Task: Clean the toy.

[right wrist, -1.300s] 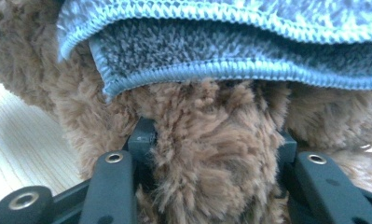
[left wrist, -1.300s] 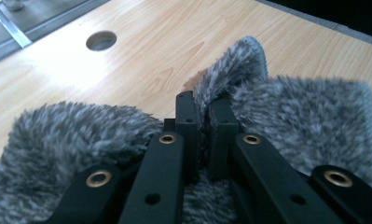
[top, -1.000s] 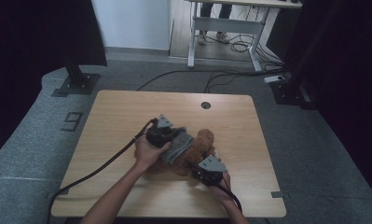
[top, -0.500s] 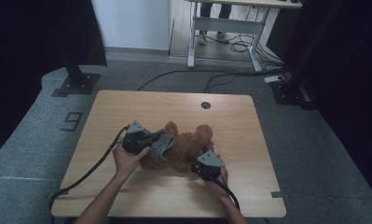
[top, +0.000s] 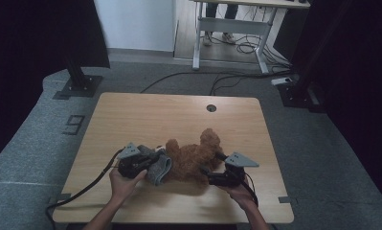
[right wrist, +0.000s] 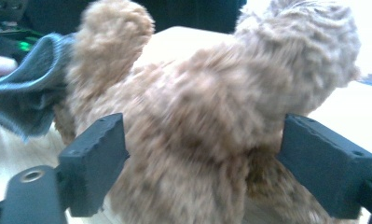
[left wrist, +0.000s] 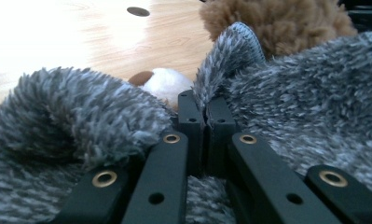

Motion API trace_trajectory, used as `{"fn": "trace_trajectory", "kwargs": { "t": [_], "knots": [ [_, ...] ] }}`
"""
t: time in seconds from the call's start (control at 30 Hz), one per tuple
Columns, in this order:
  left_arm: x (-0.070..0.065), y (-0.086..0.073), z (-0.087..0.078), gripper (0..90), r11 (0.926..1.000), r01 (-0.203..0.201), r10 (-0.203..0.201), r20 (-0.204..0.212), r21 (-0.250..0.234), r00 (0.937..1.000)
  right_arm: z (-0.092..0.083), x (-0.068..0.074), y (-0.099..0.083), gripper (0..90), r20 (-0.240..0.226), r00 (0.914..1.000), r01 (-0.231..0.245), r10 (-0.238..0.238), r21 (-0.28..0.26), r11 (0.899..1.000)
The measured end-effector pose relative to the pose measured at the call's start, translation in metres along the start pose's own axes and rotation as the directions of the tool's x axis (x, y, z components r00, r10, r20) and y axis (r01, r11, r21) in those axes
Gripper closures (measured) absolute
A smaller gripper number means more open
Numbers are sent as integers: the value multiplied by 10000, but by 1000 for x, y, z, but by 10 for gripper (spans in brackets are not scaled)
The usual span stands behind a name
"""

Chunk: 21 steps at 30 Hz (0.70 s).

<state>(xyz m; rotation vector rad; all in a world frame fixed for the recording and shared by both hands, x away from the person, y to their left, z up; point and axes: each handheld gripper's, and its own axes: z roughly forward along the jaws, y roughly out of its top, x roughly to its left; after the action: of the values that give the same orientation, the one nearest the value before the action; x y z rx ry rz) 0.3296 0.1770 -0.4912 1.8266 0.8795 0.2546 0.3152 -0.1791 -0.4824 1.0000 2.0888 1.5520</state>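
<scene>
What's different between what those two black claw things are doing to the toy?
The left gripper has its fingers pinched together on the grey fuzzy cloth. The right gripper has its fingers spread wide on either side of the brown plush toy. The left gripper works at one end of the toy, the right at the other. Both sit low over the table.

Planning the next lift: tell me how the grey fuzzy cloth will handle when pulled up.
The grey fuzzy cloth is bunched in soft folds around the shut left claw, so it will probably hang floppy. Its thick pile suggests it is light and unlikely to slip.
</scene>
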Motion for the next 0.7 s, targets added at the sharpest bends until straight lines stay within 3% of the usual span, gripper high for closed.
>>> {"fn": "trace_trajectory", "kwargs": {
  "t": [0.1, 0.17, 0.2, 0.27, 0.43, 0.63, 0.7],
  "knots": [
    [-2, -4, -4, 872, 10000, 7, -7, 91, -32, 10000, 21, 1, -4, 84, -415, 9991, 33, 4, 885, 9961],
    [-3, -7, -5, 872, 9999, 73, -72, 179, -96, 9998, 34, 7, -13, 80, -959, 9953, -12, 130, 1215, 9926],
    [-3, -9, -6, 872, 9999, 77, -75, 193, -108, 9998, 39, 12, -18, 85, -942, 9955, 186, -62, 1305, 9913],
    [-5, -11, -7, 872, 9999, -17, 19, 158, -123, 9999, 44, 23, -29, 161, -558, 9960, 764, -700, 1218, 9896],
    [-6, -11, -3, 872, 9996, -138, 140, 58, -226, 9999, 40, 31, -37, 331, 298, 9907, 1289, -1325, 1016, 9864],
    [5, 18, 25, 871, 9991, -407, 413, -605, 111, 9973, 57, 21, -28, 405, 1532, 9753, 1490, -1595, 774, 9858],
    [15, 28, 38, 870, 9996, -249, 258, -645, 144, 9976, 66, 13, -26, 416, 1989, 9660, 1556, -1654, 643, 9857]
  ]
}}
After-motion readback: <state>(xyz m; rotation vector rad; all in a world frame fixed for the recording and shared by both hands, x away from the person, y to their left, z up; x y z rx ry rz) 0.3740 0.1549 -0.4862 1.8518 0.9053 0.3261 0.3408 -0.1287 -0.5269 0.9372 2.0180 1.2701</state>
